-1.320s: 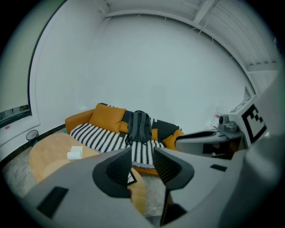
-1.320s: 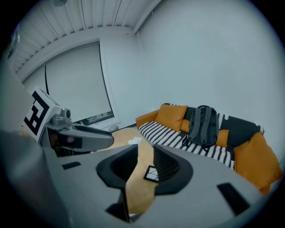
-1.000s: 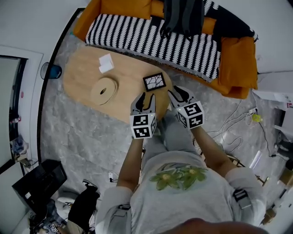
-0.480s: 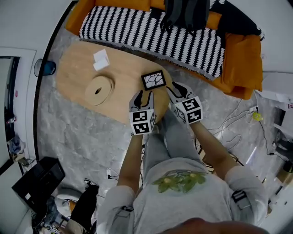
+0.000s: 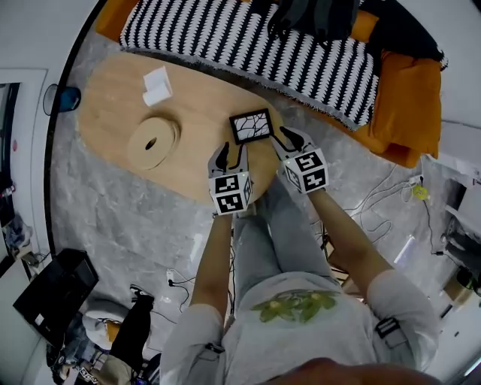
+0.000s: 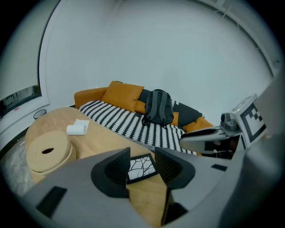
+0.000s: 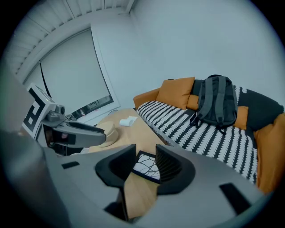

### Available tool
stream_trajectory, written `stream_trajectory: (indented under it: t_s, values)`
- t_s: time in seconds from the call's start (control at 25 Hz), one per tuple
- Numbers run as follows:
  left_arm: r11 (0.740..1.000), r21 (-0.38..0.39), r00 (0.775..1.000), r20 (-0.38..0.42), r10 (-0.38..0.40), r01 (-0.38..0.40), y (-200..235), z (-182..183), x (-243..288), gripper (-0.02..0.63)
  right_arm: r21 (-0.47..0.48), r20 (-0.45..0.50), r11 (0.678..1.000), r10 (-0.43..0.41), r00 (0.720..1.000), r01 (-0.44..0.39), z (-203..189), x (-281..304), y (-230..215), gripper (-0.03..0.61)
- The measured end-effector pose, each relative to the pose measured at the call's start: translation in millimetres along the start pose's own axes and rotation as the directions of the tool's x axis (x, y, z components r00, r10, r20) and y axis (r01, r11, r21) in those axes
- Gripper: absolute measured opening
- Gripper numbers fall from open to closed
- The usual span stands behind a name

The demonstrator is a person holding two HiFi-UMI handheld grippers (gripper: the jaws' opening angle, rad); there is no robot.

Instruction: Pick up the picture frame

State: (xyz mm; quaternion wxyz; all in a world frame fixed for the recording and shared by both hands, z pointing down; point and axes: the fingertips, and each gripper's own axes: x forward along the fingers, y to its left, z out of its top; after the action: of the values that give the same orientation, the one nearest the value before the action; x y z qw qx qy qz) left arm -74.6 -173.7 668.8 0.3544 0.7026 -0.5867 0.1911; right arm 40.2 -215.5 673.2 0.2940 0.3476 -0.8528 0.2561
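Note:
The picture frame (image 5: 251,126), black-edged with a white branching pattern, lies flat near the right end of the oval wooden table (image 5: 195,113). My left gripper (image 5: 231,154) is just short of the frame's near left corner, and its jaws have just been opening. It stands open, and in the left gripper view the frame (image 6: 141,168) shows through the gap with nothing gripped. My right gripper (image 5: 286,138) hangs open at the frame's right side. Its own view shows the frame (image 7: 147,168) between and beyond the jaws, untouched.
A round wooden reel (image 5: 152,142) and a white folded packet (image 5: 156,85) lie on the table's left half. Behind the table stands an orange sofa with a black-and-white striped throw (image 5: 248,37) and a dark backpack (image 5: 304,11). Cables trail on the floor at right.
Both grippers have come down and forward towards the frame, and now sit close at its near corners. The frame has not moved.

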Motion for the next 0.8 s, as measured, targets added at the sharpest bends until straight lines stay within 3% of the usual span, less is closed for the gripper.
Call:
stream_trajectory:
  t_s: [0.24,0.48,0.8]
  values:
    - [1.0,0.006,0.997,-0.073,0.012,-0.012,8.9,-25.3,36.8,0.173,0.023,-0.057,1.0,-0.005,0.998,0.006,-25.2,31.1,-16.3,0.124]
    - [0.996,-0.041,0.994,-0.088,0.071,-0.075,24.6,-45.6,64.2,0.175,0.035,-0.105,0.999,-0.002,0.994,0.005,-50.9,54.1,-26.7,0.126]
    - [0.995,-0.038,0.99,-0.111,0.083,-0.087,36.8,-69.7,95.4,0.181,0.022,-0.14,1.0,0.004,0.99,-0.001,-79.2,85.7,-34.8,0.133]
